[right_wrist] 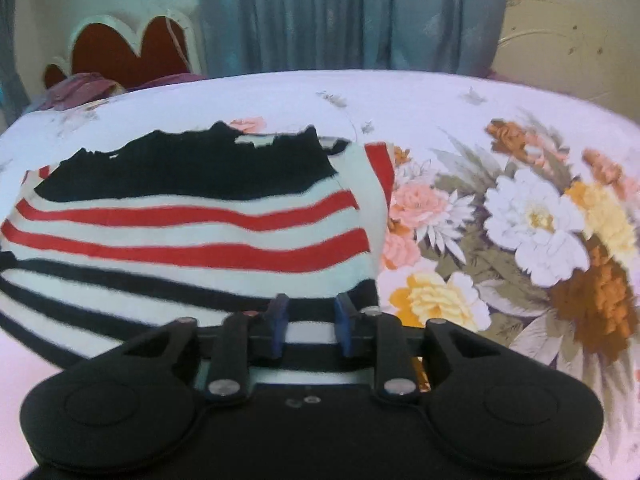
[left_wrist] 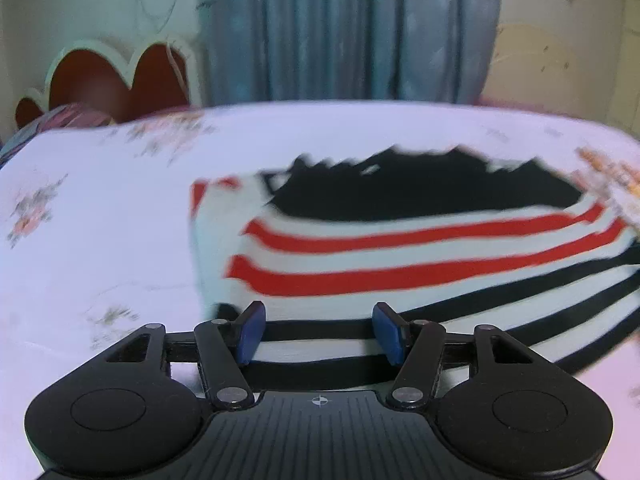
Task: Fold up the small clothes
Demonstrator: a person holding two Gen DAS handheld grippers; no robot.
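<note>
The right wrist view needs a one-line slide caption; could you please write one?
Open right gripper at the near hem of a striped garment lying on a floral bedsheet.

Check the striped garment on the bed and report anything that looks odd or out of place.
The striped garment lies flat on the floral bedsheet, but the far edge of its black panel looks jagged and uneven. Blur hides whether it is frayed or just rumpled. Nothing else stands out.

Your striped knit garment with its red, black and white bands (left_wrist: 420, 256) lies flat on the floral-print bed sheet (left_wrist: 100, 208). Your left gripper (left_wrist: 319, 330) sits over its near hem toward the left corner, your right gripper (right_wrist: 310, 324) over the near hem by the right edge. Behind the bed hangs the blue-grey curtain (right_wrist: 352, 12), with the heart-shaped red headboard (right_wrist: 132, 50) to its left.
</note>
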